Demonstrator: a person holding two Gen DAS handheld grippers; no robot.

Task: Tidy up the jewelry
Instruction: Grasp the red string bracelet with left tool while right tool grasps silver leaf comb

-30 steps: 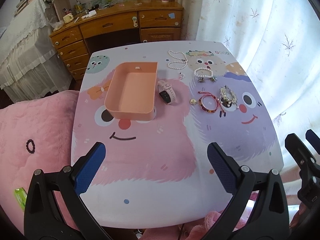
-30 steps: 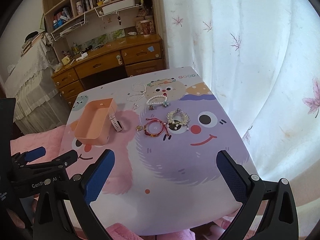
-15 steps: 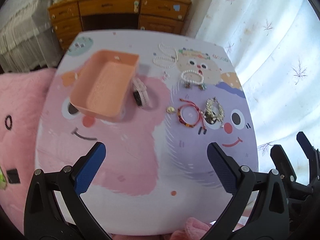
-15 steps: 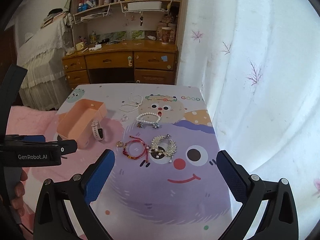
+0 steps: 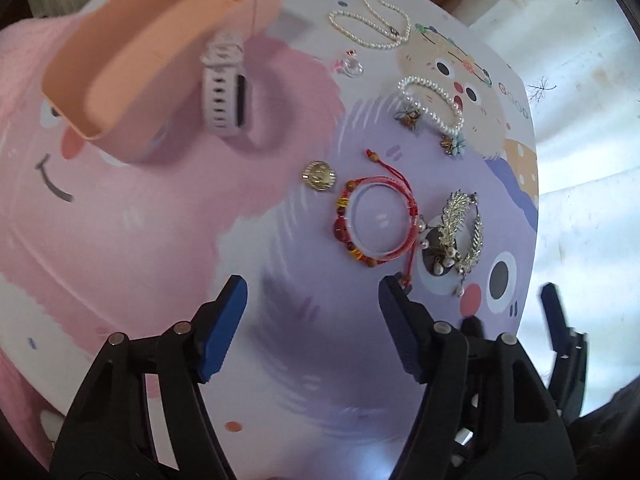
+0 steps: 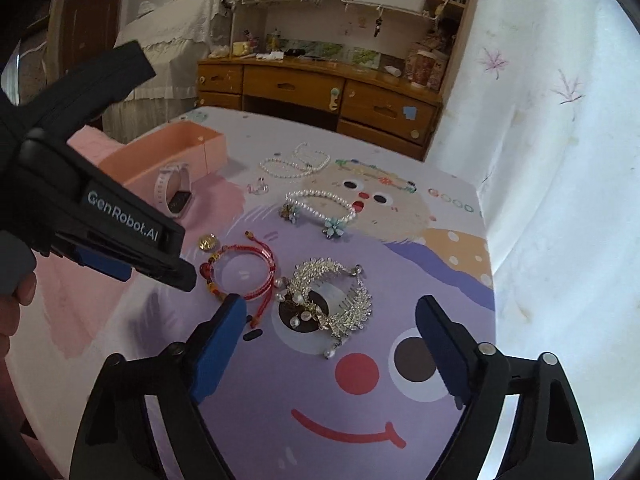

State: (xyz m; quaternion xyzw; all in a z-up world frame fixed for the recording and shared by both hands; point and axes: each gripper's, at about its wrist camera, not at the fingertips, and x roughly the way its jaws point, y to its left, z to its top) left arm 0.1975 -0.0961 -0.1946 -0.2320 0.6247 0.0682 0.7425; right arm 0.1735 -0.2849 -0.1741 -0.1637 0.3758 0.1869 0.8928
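Note:
Jewelry lies on the cartoon table top: a red beaded bracelet, a silver leaf hair comb, a gold coin charm, a pearl bracelet with flower charms, a long pearl necklace, a small clear ring and a white watch beside the orange tray. My left gripper is open, just short of the red bracelet. My right gripper is open over the comb.
A white curtain hangs along the table's right edge. A wooden desk with shelves stands behind the table. Pink bedding lies left of the table.
Both grippers have moved forward and down toward the table. The left one now sits close to the red bracelet, the right one over the silver comb. The jewelry has not moved.

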